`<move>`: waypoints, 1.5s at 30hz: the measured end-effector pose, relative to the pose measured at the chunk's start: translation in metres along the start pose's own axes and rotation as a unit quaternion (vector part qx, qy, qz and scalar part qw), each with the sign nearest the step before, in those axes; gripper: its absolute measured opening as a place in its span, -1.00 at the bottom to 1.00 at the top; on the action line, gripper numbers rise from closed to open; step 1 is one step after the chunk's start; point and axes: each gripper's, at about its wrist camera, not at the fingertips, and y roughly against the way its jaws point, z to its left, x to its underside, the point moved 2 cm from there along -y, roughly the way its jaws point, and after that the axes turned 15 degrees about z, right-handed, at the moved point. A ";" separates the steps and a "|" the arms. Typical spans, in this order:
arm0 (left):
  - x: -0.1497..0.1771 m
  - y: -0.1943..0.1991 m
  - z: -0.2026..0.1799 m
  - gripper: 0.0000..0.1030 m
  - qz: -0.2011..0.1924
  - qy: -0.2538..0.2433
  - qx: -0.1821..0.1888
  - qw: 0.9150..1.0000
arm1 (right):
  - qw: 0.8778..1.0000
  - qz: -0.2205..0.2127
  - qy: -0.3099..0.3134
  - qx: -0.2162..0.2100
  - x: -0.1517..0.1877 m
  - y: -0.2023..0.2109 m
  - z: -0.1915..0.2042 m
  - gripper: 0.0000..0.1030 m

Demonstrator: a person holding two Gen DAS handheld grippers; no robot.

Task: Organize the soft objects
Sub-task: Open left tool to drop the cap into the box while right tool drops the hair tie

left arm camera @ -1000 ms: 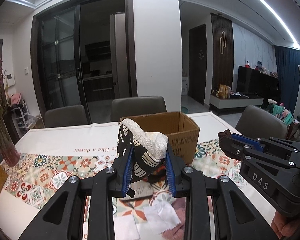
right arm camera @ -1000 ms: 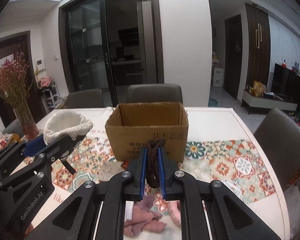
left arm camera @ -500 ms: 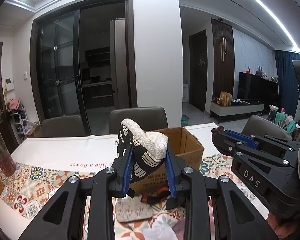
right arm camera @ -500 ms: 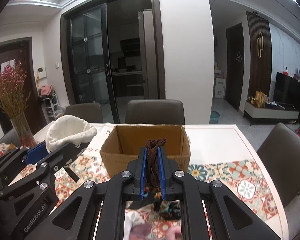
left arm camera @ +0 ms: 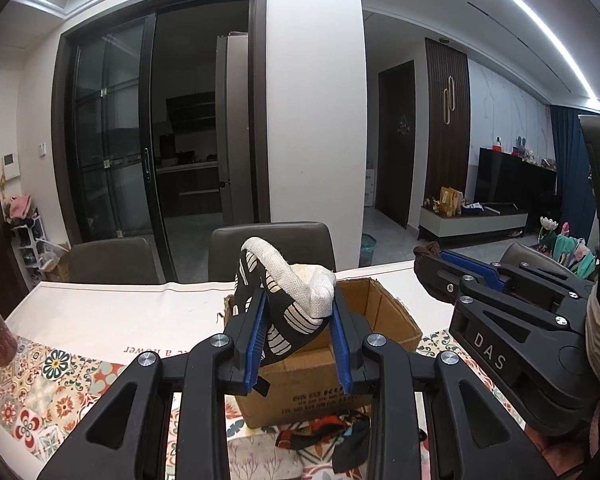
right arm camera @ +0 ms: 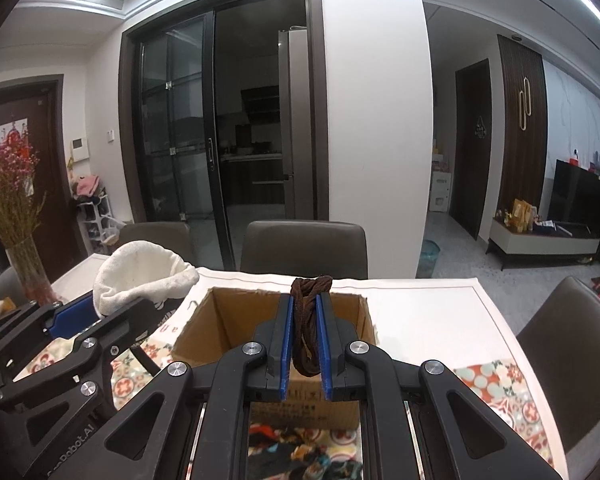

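My left gripper [left arm camera: 298,320] is shut on a black-and-white patterned oven mitt [left arm camera: 288,300] with a cream lining and holds it above the near rim of an open cardboard box [left arm camera: 384,312]. My right gripper [right arm camera: 304,330] is shut on a dark brown knitted cloth [right arm camera: 306,320] and holds it above the same box [right arm camera: 220,320]. The right gripper also shows in the left wrist view [left arm camera: 428,258], and the left gripper with the mitt [right arm camera: 140,280] shows at the left of the right wrist view. A dark multicoloured cloth [left arm camera: 332,436] lies on the table in front of the box.
The table [left arm camera: 100,316] has a white cloth with a floral tile pattern. Grey chairs [right arm camera: 304,248] stand behind it and one stands at the right [right arm camera: 568,344]. A vase of dried pink flowers [right arm camera: 16,216] stands at the far left.
Both grippers have risen and moved forward toward the box, each still holding its item. The box now sits close beneath them and the cloths on the table have dropped low in view.
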 end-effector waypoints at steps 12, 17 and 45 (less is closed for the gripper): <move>-0.020 -0.046 0.009 -0.42 0.020 -0.019 -0.004 1.000 | 0.999 0.038 0.006 -0.006 -0.025 -0.058 -0.007 -0.75; -0.024 -0.069 0.013 -0.42 0.042 -0.025 0.000 0.999 | 0.998 0.066 0.006 -0.009 -0.031 -0.086 -0.010 -0.75; -0.023 -0.109 0.017 0.01 0.105 -0.027 -0.008 0.994 | 0.988 0.153 -0.004 -0.035 -0.024 -0.139 -0.018 0.04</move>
